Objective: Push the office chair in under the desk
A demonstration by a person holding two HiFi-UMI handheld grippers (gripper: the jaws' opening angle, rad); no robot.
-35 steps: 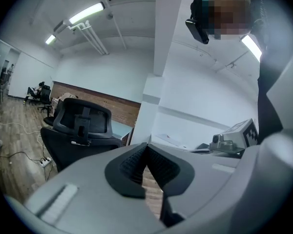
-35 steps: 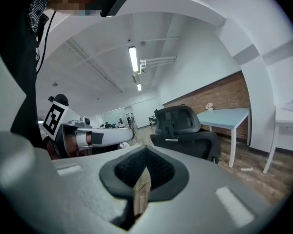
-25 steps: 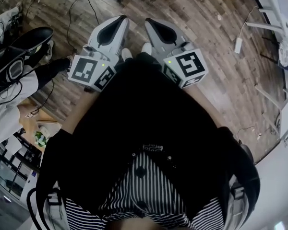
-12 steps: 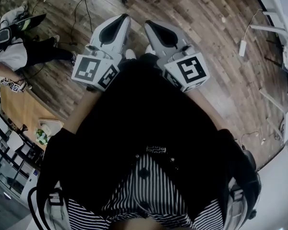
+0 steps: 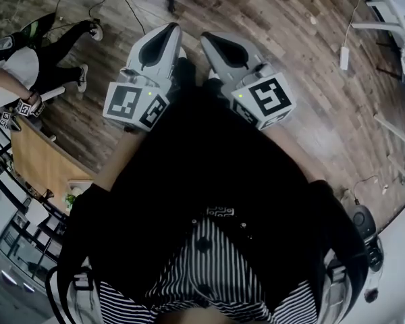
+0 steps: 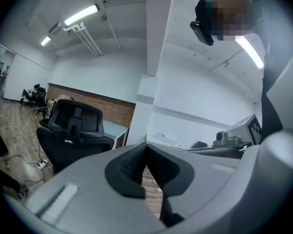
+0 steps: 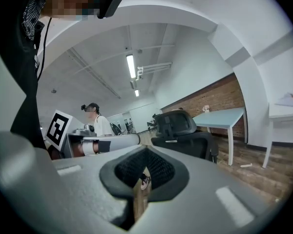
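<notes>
Left gripper view shows us the black office chair (image 6: 73,130) upright, backrest toward us, facing the pale blue counter (image 6: 113,129); left hand-held gripper (image 6: 147,146) and right hand-held gripper (image 7: 145,153) closed, empty.

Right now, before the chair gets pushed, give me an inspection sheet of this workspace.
Surface: wooden plank floor.
Job's things: black office chair stands by the pale desk, apparently not tucked under it.
Clutter: white adapter on the floor.
Grippers: left gripper and right gripper, jaws together, nothing held.
Cables: dark cable and white lead loose on the floor.
Surroundings: second person nearby; brick wall behind the desk.
</notes>
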